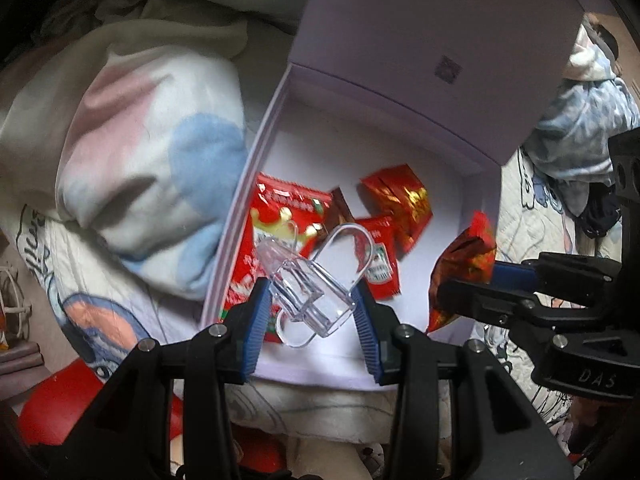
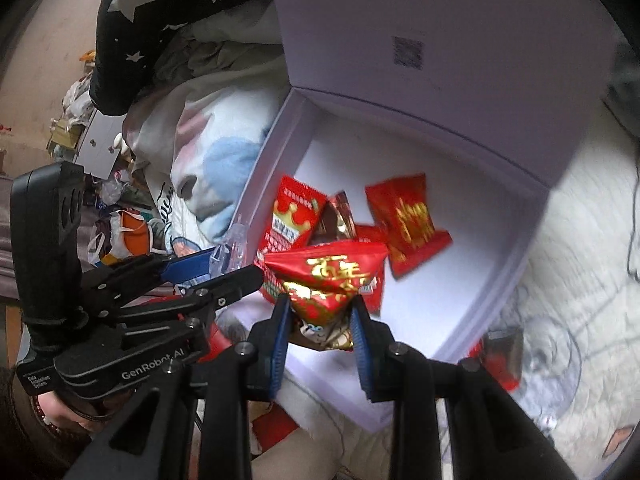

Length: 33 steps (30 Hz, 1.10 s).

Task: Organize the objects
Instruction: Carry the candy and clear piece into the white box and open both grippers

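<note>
Left fingers: I have the left gripper (image 1: 310,304) clamped on a clear plastic clip (image 1: 310,292); both blue pads press its sides, and its loops stick out ahead of and behind the pads.

Right fingers: my right gripper (image 2: 320,314) is closed on a red snack packet with gold characters (image 2: 328,276); the pads pinch its lower end and the puffed top stands out beyond the tips.

Just past the left tips: the open white box (image 1: 240,216) lies directly beneath the clip, its near wall under the fingers.

Inside the box: beyond the clip I see a red sachet with a gold crown (image 1: 276,220), a small ketchup sachet (image 1: 380,264) touching it on the right, a brown wrapper (image 1: 340,212) between them, and a red-and-gold packet (image 1: 400,200) further in.

Box lid: the lid (image 1: 420,40) stands up at the far side, a small printed code square on its inner face.

To the left tips' right: the right gripper hangs over the box's right wall with its packet.

To the left tips' left: a pastel pillow (image 1: 152,152) rests just beside the box on a printed quilt (image 1: 80,272).

To the right tips' right: outside the box on the white bedding, a small red packet (image 2: 504,356) lies beside something clear; I cannot tell what it is.
</note>
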Each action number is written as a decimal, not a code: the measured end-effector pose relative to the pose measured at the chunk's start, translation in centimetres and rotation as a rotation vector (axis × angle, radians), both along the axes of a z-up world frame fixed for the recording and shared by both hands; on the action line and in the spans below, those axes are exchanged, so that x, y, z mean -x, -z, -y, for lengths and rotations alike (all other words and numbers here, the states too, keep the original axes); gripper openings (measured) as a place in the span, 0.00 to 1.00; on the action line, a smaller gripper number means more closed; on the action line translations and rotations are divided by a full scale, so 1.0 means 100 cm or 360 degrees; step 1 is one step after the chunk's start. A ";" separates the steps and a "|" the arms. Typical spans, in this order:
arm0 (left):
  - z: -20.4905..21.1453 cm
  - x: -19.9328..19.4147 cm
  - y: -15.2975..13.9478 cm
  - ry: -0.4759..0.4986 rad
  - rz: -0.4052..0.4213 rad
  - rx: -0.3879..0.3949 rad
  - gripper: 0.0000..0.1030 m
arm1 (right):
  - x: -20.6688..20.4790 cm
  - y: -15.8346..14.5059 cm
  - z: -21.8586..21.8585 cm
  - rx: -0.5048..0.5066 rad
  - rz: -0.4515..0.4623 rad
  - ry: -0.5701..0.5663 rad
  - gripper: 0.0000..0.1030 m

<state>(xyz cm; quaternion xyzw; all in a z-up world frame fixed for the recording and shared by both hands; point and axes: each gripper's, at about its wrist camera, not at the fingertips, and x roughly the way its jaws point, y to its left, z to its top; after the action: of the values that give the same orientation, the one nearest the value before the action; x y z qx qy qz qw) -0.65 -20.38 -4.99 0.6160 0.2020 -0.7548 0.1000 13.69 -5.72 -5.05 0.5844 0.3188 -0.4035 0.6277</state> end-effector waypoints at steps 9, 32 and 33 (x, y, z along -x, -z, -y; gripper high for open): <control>0.016 0.025 0.007 0.0102 -0.0049 0.0022 0.38 | -0.004 0.009 0.037 0.0026 -0.0039 -0.0052 0.28; 0.020 0.077 0.033 0.0307 -0.0075 0.0071 0.38 | 0.009 0.031 0.078 0.0020 -0.0242 -0.0099 0.28; 0.020 0.076 0.034 0.0297 -0.0058 0.0067 0.38 | 0.008 0.031 0.078 0.0020 -0.0256 -0.0107 0.28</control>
<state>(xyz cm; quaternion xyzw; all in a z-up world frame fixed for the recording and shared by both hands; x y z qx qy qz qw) -8.27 -22.43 -8.41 0.6160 0.1294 -0.7761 0.0385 12.88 -13.50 -8.15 0.5351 0.3851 -0.4298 0.6170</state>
